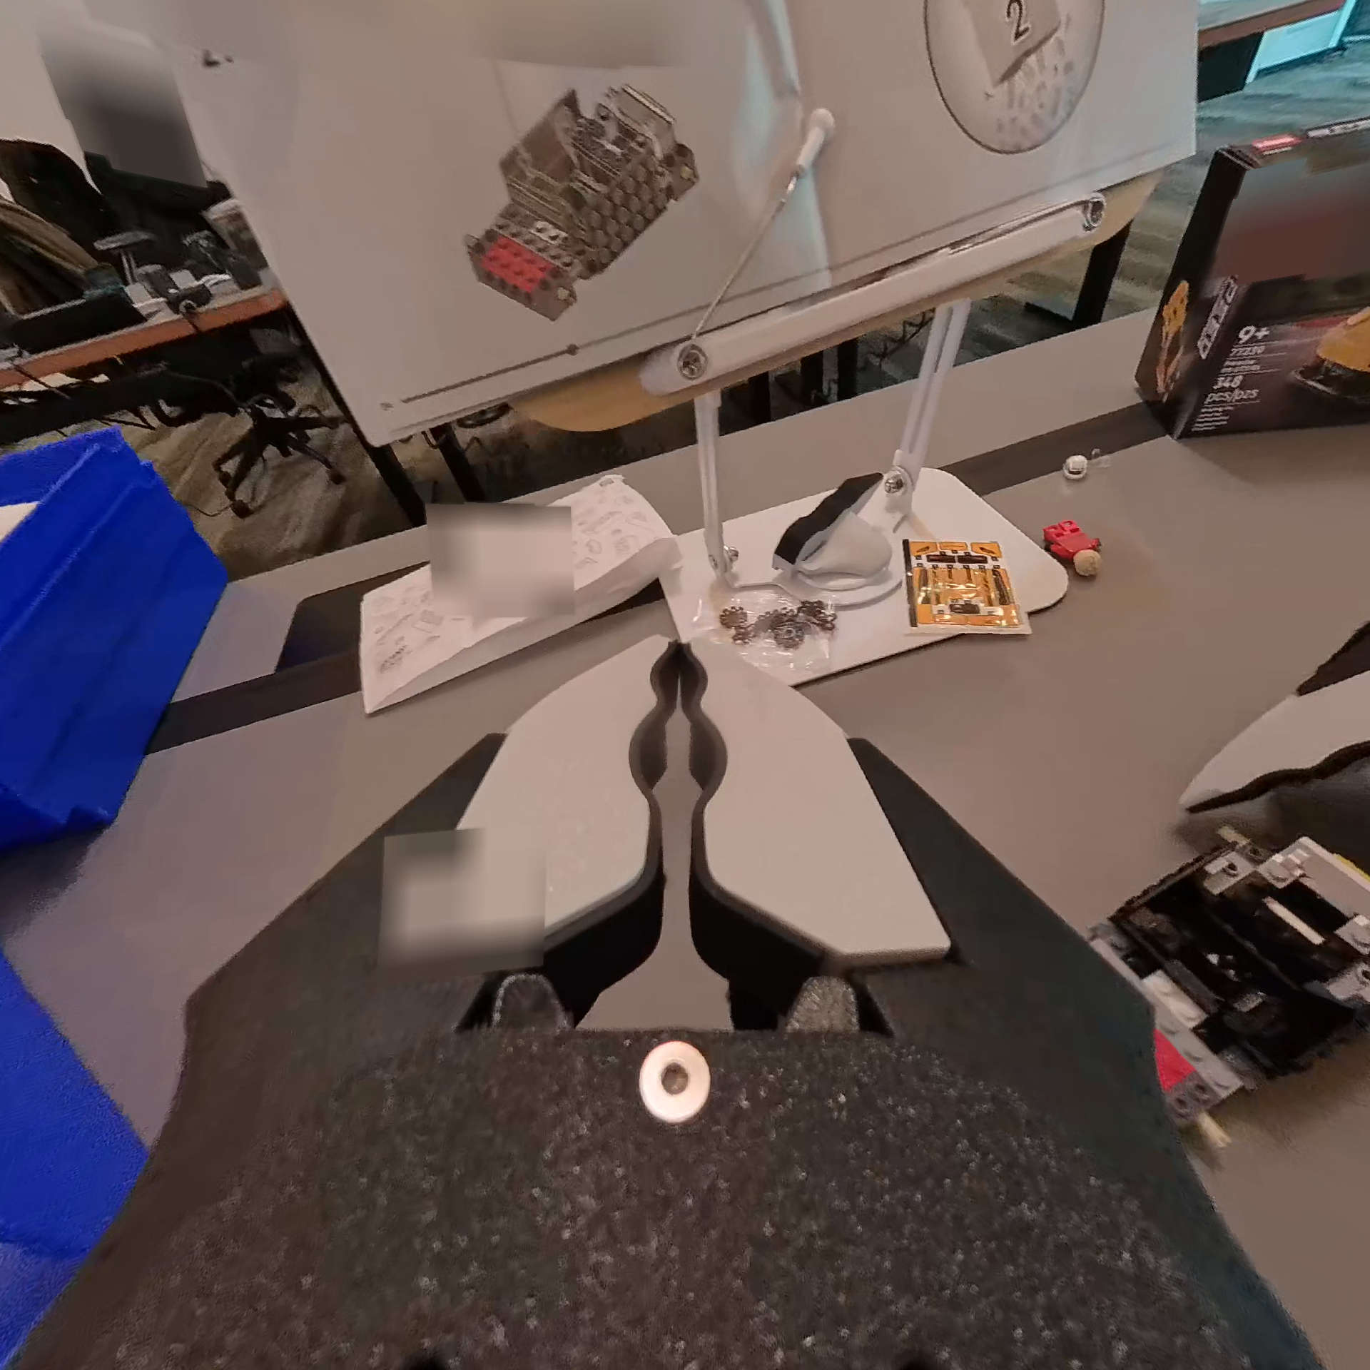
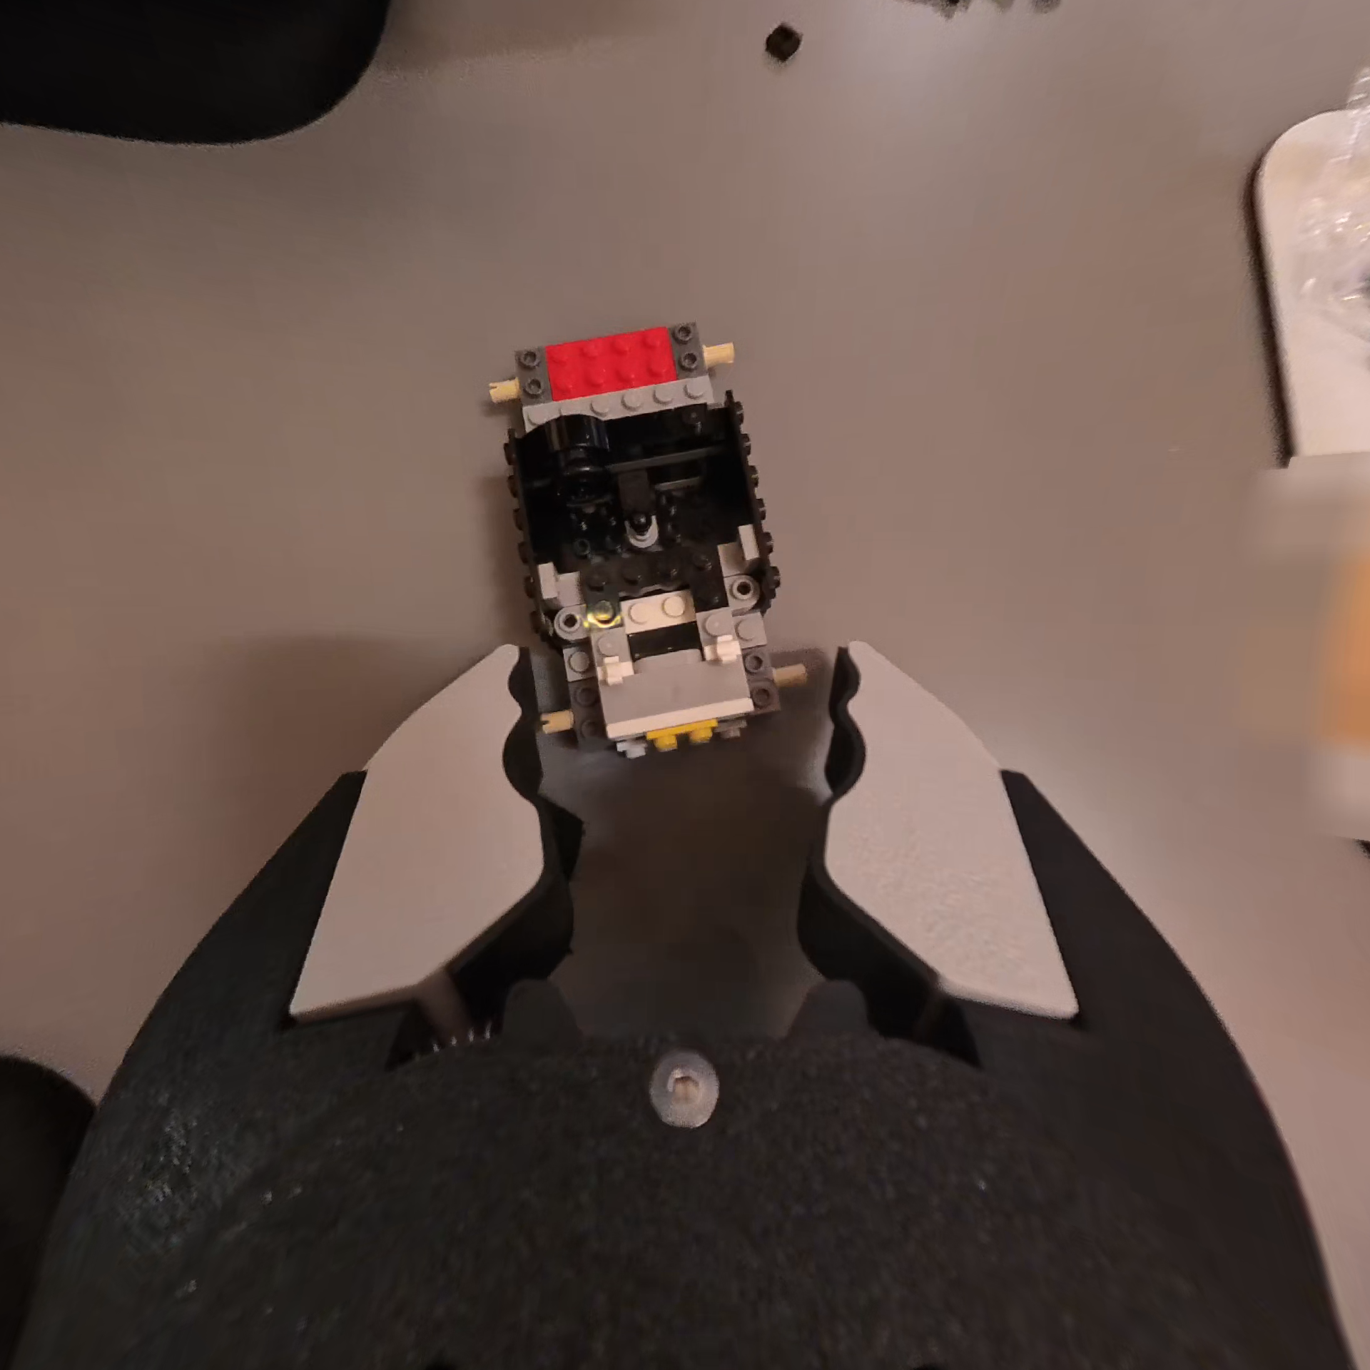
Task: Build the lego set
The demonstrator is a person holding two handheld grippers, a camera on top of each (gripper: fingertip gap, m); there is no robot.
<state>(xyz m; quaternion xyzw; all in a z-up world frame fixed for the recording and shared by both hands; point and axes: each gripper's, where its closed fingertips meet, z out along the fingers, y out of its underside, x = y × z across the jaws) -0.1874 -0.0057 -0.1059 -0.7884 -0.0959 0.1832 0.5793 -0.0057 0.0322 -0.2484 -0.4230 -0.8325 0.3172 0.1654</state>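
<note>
A part-built lego car (image 2: 637,534), black and grey with a red plate at its far end and tan axle pins, lies on the grey table. My right gripper (image 2: 678,656) is open, its fingertips either side of the car's near end, not touching it. My left gripper (image 1: 678,652) is shut and empty above the table. The car also shows at the right edge of the left wrist view (image 1: 1253,964), with the right gripper's finger (image 1: 1275,756) above it.
An instruction booklet on a white stand (image 1: 986,548) faces me. On the stand's base lie a bag of small dark parts (image 1: 778,619) and a yellow sticker sheet (image 1: 964,586). A folded paper (image 1: 519,593), blue bins (image 1: 81,630), the set box (image 1: 1275,296) and a small red piece (image 1: 1071,541) surround them. The tips of one gripper are about 25 centimetres away from the tips of the other.
</note>
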